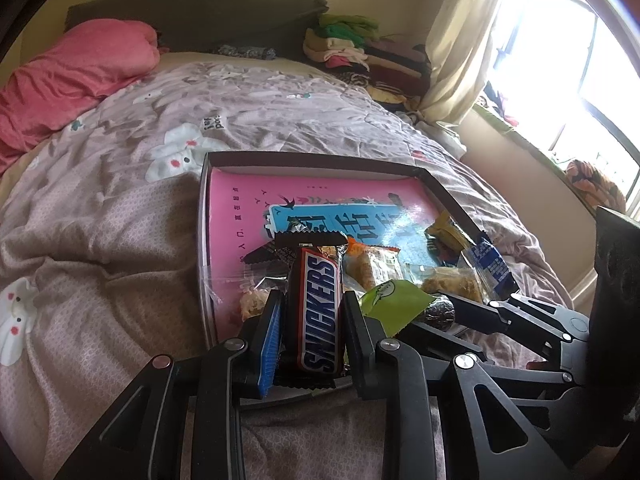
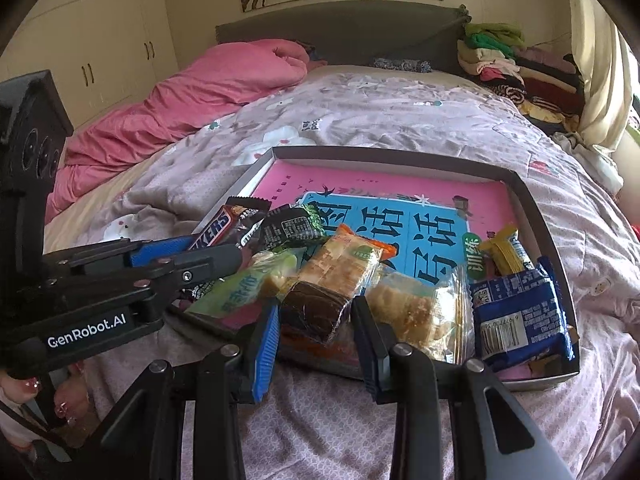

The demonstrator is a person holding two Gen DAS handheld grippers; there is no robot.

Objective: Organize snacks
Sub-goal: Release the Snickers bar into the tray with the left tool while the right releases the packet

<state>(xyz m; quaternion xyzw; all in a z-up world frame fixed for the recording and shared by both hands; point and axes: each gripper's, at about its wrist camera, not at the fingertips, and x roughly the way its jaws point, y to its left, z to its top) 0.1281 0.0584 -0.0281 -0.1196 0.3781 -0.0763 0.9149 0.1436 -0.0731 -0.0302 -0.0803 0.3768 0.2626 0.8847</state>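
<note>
Two grippers hold snacks at the near edge of the shallow box [image 1: 320,159] on the bed.
Left wrist view: the left gripper [image 1: 310,312] is clamped narrow on a Snickers bar [image 1: 318,312], lengthwise above the box's near rim. Right wrist view: the right gripper [image 2: 316,316] grips a dark brown wrapped cake [image 2: 316,308] at the same rim; a blue packet [image 2: 520,316] lies in the box's near right corner.
</note>
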